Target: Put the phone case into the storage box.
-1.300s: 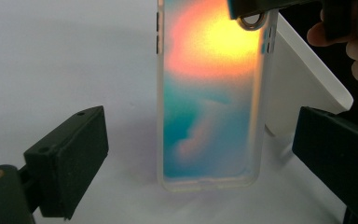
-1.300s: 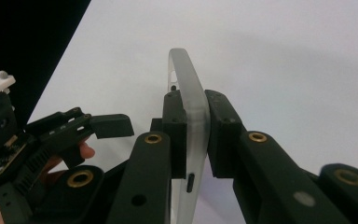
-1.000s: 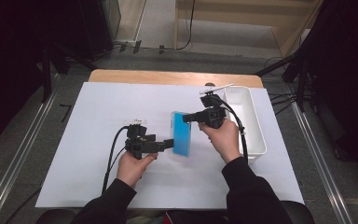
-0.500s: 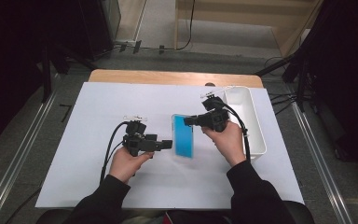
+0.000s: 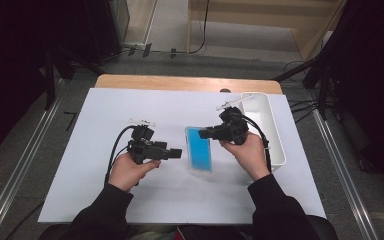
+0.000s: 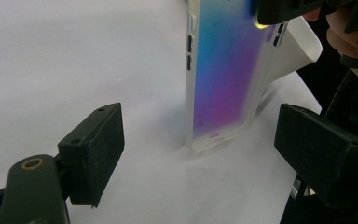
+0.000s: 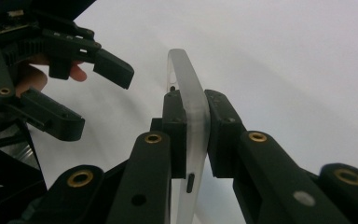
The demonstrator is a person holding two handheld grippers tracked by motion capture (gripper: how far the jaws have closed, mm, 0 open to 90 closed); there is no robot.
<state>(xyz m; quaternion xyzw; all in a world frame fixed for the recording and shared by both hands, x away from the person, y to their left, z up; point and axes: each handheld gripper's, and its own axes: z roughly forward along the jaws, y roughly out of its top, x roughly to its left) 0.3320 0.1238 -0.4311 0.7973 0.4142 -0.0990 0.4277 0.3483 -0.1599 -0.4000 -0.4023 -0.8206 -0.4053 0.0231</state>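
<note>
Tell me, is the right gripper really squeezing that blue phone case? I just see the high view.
Observer: Yes. The right gripper pinches the phone case by its frosted side edge.
Operator: Is it all blue?
Observer: No. In the left gripper view it fades from blue to purple-pink lower down.
Operator: Has the left gripper got it too?
Observer: No. The left gripper has just been closing a bit, but its jaws stand open with nothing between them.
</note>
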